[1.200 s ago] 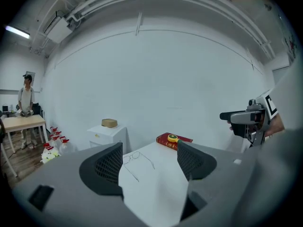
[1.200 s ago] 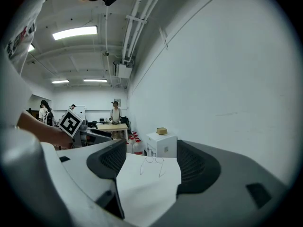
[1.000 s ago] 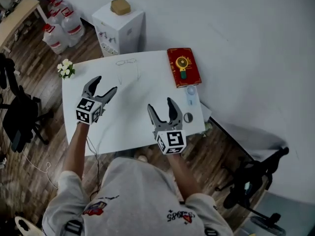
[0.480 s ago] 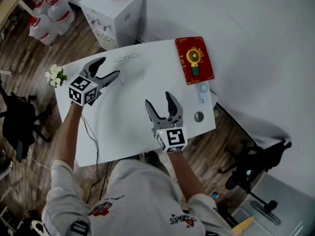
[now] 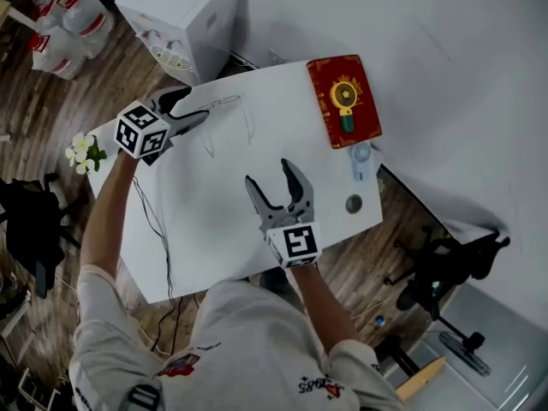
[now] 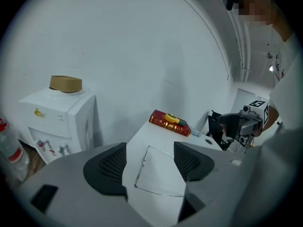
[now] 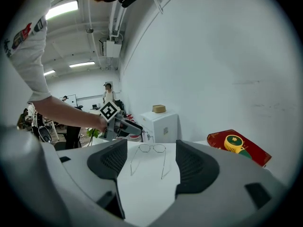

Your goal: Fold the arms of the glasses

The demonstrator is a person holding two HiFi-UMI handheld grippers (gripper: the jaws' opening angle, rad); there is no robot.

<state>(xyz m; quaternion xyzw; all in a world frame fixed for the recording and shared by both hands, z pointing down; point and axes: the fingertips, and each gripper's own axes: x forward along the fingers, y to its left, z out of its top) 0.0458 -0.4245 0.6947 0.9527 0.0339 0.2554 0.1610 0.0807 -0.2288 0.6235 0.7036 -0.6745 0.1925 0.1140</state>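
Observation:
Thin wire-framed glasses (image 5: pixel 228 101) lie on the white table (image 5: pixel 214 229) near its far edge, both arms unfolded and pointing toward me. My left gripper (image 5: pixel 193 108) reaches in from the left, its tips just short of the lenses. Its jaws have just been closing a little, and they stand open with nothing between them. In the left gripper view the glasses (image 6: pixel 142 167) lie just ahead of the left gripper (image 6: pixel 151 165). My right gripper (image 5: pixel 272 178) hovers open over mid-table, well short of the arm tips. In the right gripper view the glasses (image 7: pixel 152 148) lie beyond the right gripper (image 7: pixel 147 167).
A red book (image 5: pixel 342 99) lies at the table's far right, with a small pale bottle (image 5: pixel 360 157) and a round cap (image 5: pixel 354 203) near the right edge. White flowers (image 5: pixel 83 151) sit at the left corner. A white water dispenser (image 5: pixel 184 15) stands behind the table.
My left gripper has moved forward and down toward the lenses at the far side of the table. My right gripper has moved forward over mid-table. The glasses have not moved.

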